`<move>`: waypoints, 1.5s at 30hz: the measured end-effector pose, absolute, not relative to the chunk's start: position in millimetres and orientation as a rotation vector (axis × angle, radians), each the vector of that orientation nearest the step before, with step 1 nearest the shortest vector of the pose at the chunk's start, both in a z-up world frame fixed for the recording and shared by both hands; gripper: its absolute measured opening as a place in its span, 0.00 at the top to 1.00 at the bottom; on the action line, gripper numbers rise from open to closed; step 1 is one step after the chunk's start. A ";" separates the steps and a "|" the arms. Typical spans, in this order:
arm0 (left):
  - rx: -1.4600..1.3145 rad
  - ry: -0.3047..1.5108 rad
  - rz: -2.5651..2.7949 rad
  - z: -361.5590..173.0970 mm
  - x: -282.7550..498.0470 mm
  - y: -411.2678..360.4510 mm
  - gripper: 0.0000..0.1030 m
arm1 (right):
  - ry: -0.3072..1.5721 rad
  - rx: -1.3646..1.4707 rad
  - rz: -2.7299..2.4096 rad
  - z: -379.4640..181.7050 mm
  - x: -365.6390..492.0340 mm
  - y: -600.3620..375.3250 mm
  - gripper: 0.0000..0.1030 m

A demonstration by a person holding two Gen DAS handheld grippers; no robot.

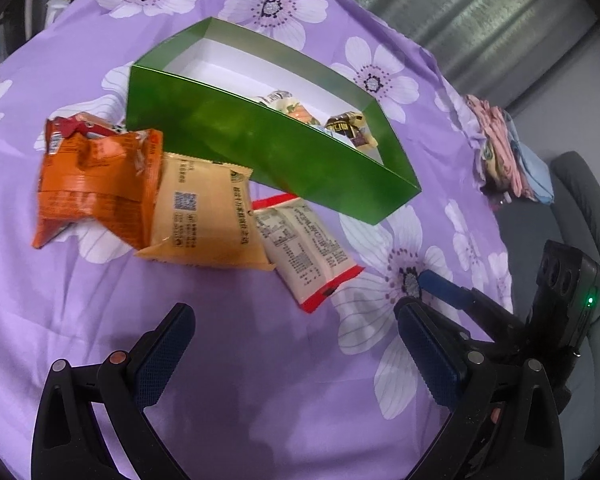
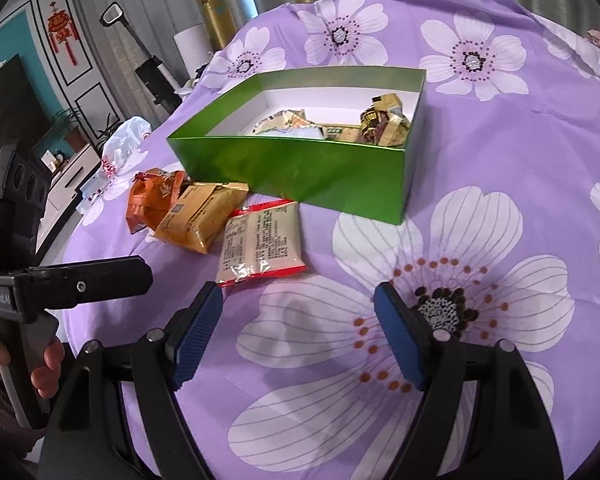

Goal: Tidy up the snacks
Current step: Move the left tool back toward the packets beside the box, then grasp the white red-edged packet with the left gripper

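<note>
A green box (image 1: 284, 164) (image 2: 300, 168) with a white inside stands on the purple flowered cloth and holds several snack packets (image 2: 384, 122). Three packets lie in a row in front of it: an orange one (image 1: 96, 184) (image 2: 152, 196), a tan one (image 1: 208, 216) (image 2: 200, 216) and a white one with red ends (image 1: 304, 248) (image 2: 260, 240). My left gripper (image 1: 296, 312) hovers open just short of the white packet, nothing between its fingers. My right gripper (image 2: 298, 296) is open too, over the cloth beside the white packet's near end.
A heap of folded clothes (image 1: 504, 148) lies at the table's right edge, a white plastic bag (image 2: 120, 148) at its left edge. A hand (image 2: 40, 364) holds the left gripper's handle. The cloth (image 2: 480, 240) to the right of the box is bare.
</note>
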State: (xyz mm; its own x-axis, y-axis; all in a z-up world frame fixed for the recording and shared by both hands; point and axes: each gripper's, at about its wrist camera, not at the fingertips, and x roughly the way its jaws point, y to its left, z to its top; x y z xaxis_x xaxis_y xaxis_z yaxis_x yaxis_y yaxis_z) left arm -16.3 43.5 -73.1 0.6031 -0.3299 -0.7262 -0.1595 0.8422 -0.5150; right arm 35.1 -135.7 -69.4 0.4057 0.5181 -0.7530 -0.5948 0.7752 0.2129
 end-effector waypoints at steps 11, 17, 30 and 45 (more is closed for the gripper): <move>-0.636 0.960 -0.139 -80.4 -3.8 40.1 0.02 | 0.903 -0.119 0.684 -71.6 40.6 -138.1 0.23; -0.665 0.970 -0.151 -82.7 4.0 34.9 0.02 | 0.903 -0.114 0.684 -72.9 43.4 -139.6 0.23; -0.702 0.987 -0.124 -91.9 16.6 34.3 0.02 | 0.955 -0.055 0.692 -84.4 65.1 -143.2 0.23; -0.811 0.956 -0.115 -97.6 32.0 40.6 0.02 | 1.035 0.013 0.857 -104.6 92.4 -106.1 0.33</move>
